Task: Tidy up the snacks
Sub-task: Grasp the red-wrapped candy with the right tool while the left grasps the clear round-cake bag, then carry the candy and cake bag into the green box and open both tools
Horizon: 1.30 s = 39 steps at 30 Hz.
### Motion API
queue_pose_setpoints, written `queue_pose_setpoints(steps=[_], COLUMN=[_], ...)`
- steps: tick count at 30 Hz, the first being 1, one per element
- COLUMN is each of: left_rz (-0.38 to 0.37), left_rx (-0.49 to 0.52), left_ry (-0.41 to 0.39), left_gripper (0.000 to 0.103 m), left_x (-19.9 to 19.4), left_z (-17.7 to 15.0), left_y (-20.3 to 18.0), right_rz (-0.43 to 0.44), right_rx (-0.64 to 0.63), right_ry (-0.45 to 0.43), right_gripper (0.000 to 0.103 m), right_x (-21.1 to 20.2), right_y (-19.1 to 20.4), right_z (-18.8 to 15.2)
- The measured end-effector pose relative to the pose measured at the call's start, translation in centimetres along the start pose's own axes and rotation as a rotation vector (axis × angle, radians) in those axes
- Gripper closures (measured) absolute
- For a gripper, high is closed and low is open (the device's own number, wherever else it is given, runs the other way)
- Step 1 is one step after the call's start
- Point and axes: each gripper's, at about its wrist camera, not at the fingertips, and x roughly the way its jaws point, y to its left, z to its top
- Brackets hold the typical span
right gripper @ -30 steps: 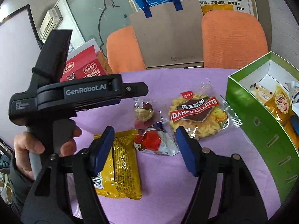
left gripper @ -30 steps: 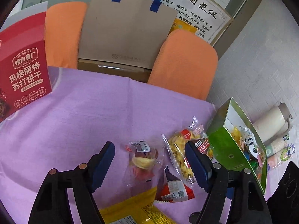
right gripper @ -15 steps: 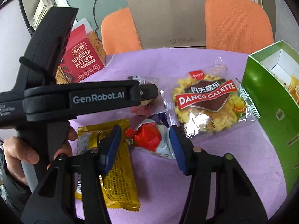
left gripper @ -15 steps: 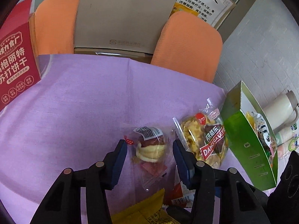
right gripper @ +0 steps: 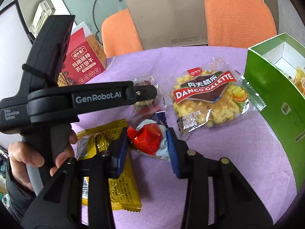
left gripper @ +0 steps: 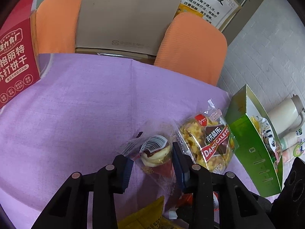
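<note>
In the left wrist view my left gripper (left gripper: 150, 152) has closed around a small clear packet with a cream-and-red pastry (left gripper: 155, 153), both pads against its wrapper. From the right wrist view, my right gripper (right gripper: 146, 136) pinches a red-and-silver snack packet (right gripper: 147, 141) lying on the purple cloth (right gripper: 219, 152). The left gripper's body (right gripper: 95, 97) crosses just behind it, held by a hand (right gripper: 24, 160). A Danco Galette packet (right gripper: 207, 103) lies flat to the right, beside the open green box (right gripper: 276, 95) that holds several snacks.
A yellow packet (right gripper: 118, 187) lies under my right gripper's left finger. A red cracker box (left gripper: 15, 61) stands at the far left. Two orange chairs (left gripper: 192, 47) and a brown paper bag (left gripper: 124, 19) sit behind the table. A thermos (left gripper: 286, 114) is beyond the green box.
Both grippers moved forward and down and narrowed from wide open. The left one now clamps the pastry packet and the right one clamps the red packet.
</note>
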Motion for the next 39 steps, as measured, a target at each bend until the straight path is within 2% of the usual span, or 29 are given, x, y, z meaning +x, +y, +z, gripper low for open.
queue_pose_setpoints(steps=[5,9,14,20,24,26,28,32,35,39], left_rz=[-0.001,-0.001,0.005,-0.020,-0.073,-0.088,-0.100,-0.148,-0.153,-0.165], left_rx=[-0.008,-0.006,-0.001,-0.014,-0.003,0.018,0.045,0.075,0.094,0.160], left_ry=[-0.026,-0.083,-0.167,-0.227,-0.239,-0.243,-0.244,-0.222,-0.212,-0.198], left_gripper=[0.068,0.068,0.068,0.068,0.068,0.068,0.068,0.068,0.068,0.068], left_x=[-1.3,-3.6,-6.6,-8.4,-8.8,-8.9,-8.9,-8.2,-7.3,-6.4], left_z=[0.3,0.8,1.1,1.1,1.0,0.7,0.4,-0.3,-0.8,0.3], left_y=[0.0,-0.3,-1.0,-1.8,-3.0,-4.0,-5.2,-7.5,-9.8,-14.4], right_rz=[0.005,0.019,0.026,-0.035,-0.165,-0.264,-0.403,-0.576,-0.705,-0.754], right_rx=[-0.003,0.003,0.024,0.105,0.180,0.235,0.273,0.349,0.380,0.389], right_ry=[-0.040,-0.076,-0.161,-0.295,-0.417,-0.469,-0.494,-0.534,-0.541,-0.543], right_gripper=[0.062,0.062,0.062,0.062,0.061,0.061,0.061,0.060,0.060,0.060], right_x=[-2.7,-3.9,-6.6,-9.9,-12.8,-14.1,-15.1,-17.4,-18.4,-18.7], right_y=[-0.7,-0.7,-1.1,-3.3,-5.6,-7.1,-8.1,-10.4,-12.0,-13.0], right_z=[-0.4,-0.5,-0.5,-0.4,-0.2,-0.2,-0.3,-0.8,-1.3,-1.6])
